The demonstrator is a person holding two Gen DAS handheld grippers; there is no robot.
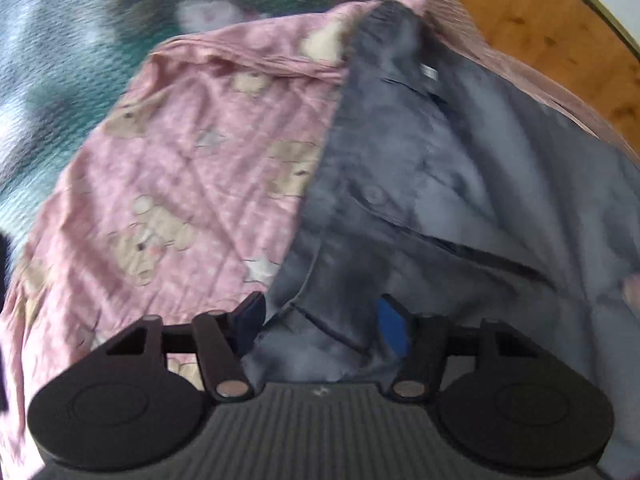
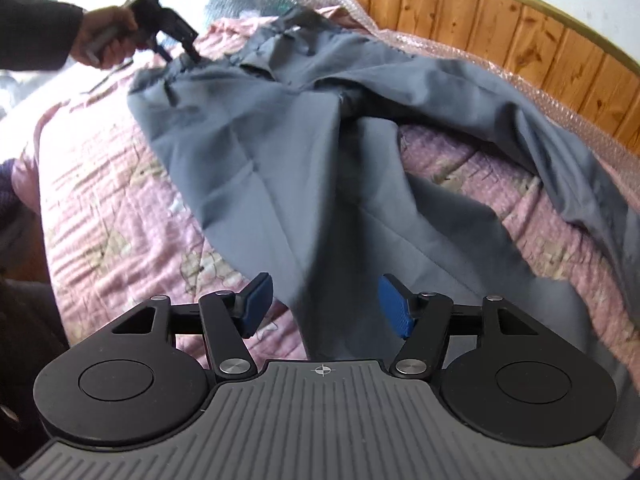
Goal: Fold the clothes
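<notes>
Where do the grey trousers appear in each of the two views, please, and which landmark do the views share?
Left wrist: the trousers fill the right half and run between the left tool's fingers.
Right wrist: the trousers cross the middle from upper left, by the left tool, to the right edge.
Shared landmark: the pink quilt under them.

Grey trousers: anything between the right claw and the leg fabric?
Nothing visible. The right claw is open, with the grey trousers leg running straight between its fingers over the pink quilt. The left claw is at the waistband end, well clear.
</notes>
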